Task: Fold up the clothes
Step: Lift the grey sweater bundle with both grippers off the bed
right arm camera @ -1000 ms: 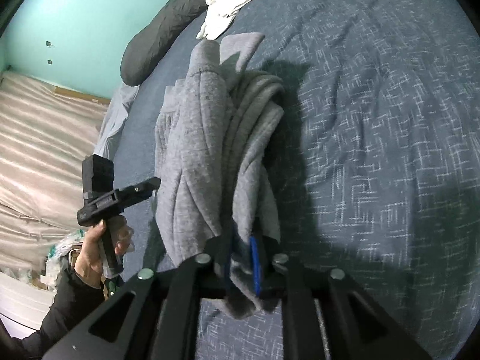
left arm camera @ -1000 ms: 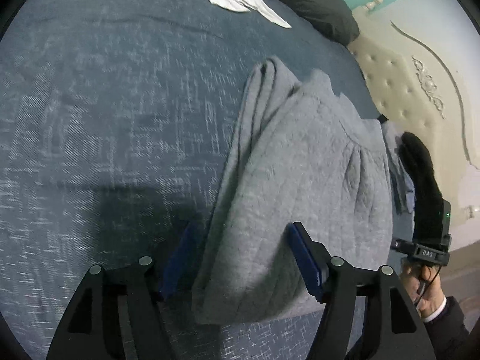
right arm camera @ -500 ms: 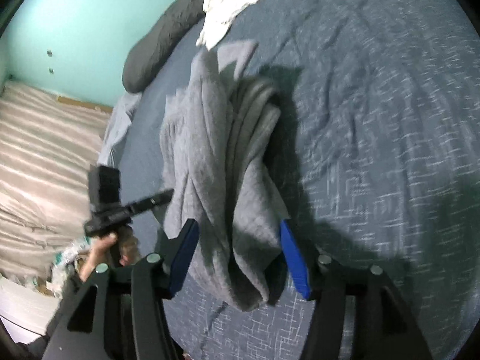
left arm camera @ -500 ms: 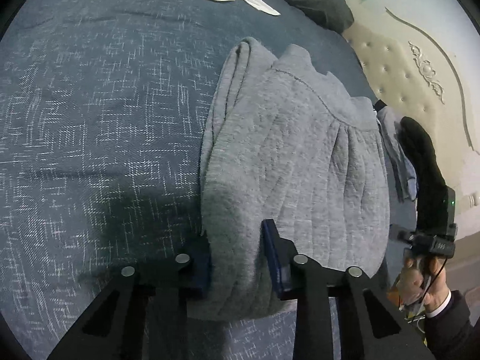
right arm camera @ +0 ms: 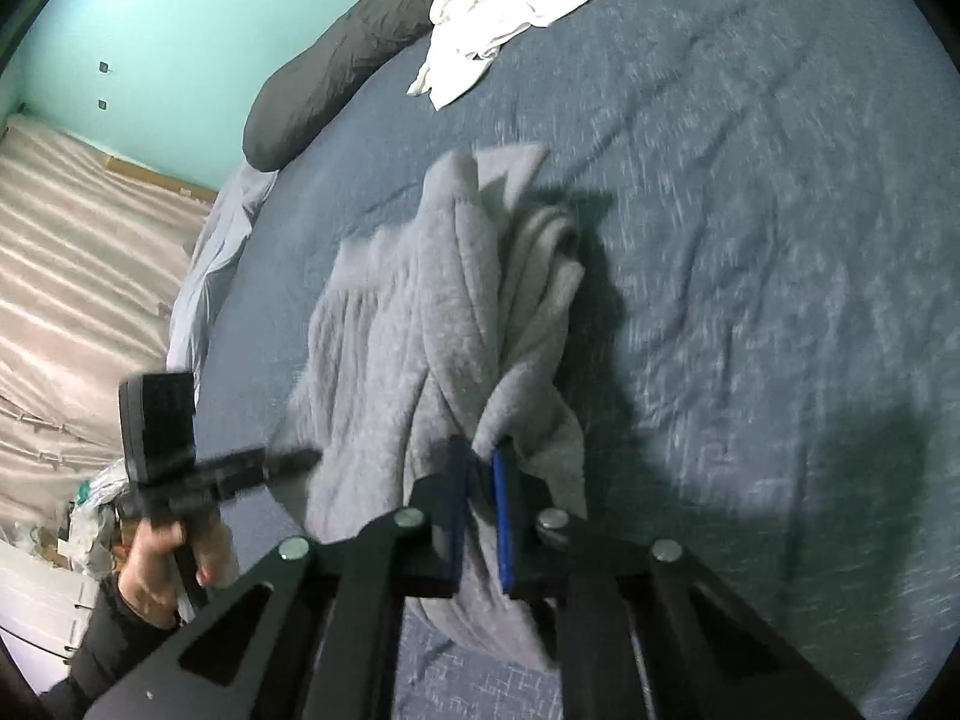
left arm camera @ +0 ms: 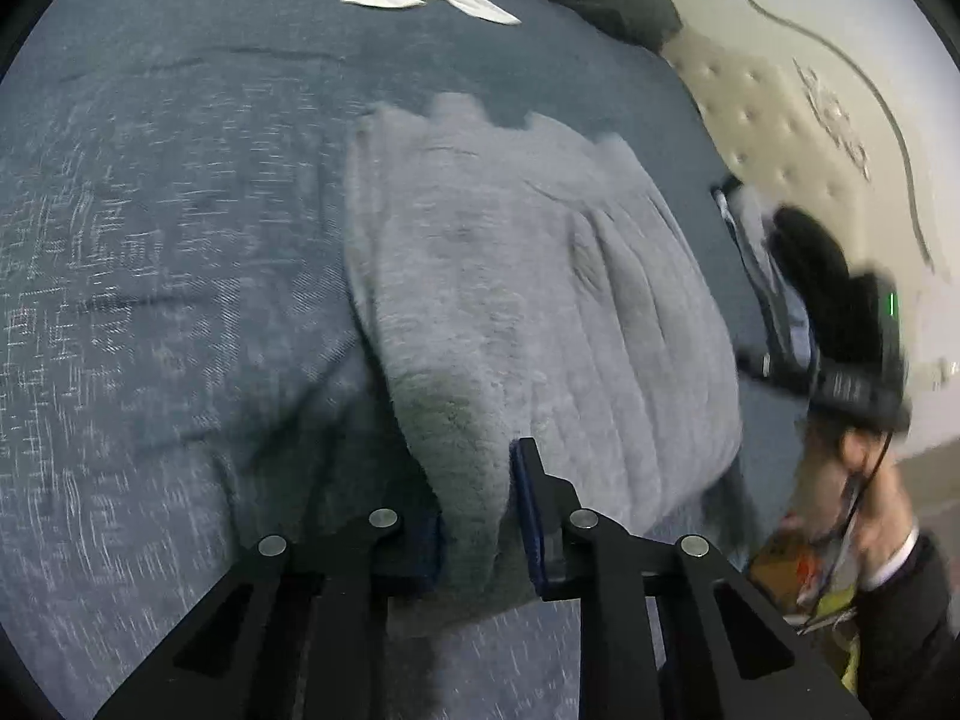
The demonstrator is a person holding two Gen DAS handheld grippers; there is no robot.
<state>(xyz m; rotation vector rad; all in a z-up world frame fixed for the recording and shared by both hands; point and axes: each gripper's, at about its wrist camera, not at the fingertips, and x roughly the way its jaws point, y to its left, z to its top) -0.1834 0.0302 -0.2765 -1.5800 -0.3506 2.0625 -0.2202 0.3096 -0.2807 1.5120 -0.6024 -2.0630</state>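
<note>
Gripping the grey garment (left arm camera: 528,312) at its near edge, the left gripper (left arm camera: 477,510) has its blue pads narrowed onto a thick fold that fills the gap between them; half a second ago they stood a little wider on the same edge. The right gripper (right arm camera: 478,504) has changed more: its pads were spread wide on either side of the cloth then, and now they are pinched almost together on a bunched ridge of the garment (right arm camera: 420,324).

In the left view, open bedspread (left arm camera: 150,270) stretches from 7 to 11 o'clock, with the bed's edge and a padded headboard (left arm camera: 780,96) at 2 o'clock. In the right view, free bedspread (right arm camera: 750,240) runs from 12 to 5 o'clock, and the bed's edge falls away at 9 o'clock.

One grey garment lies mid-bed, folded into a thick bundle. Beyond it, at 12 o'clock, lies one white garment (right arm camera: 492,18), with one dark bolster (right arm camera: 336,66) along the far edge behind that. Two grippers show, each held by one hand: the left hand (right arm camera: 162,558) and the right hand (left arm camera: 864,480), both blurred.
</note>
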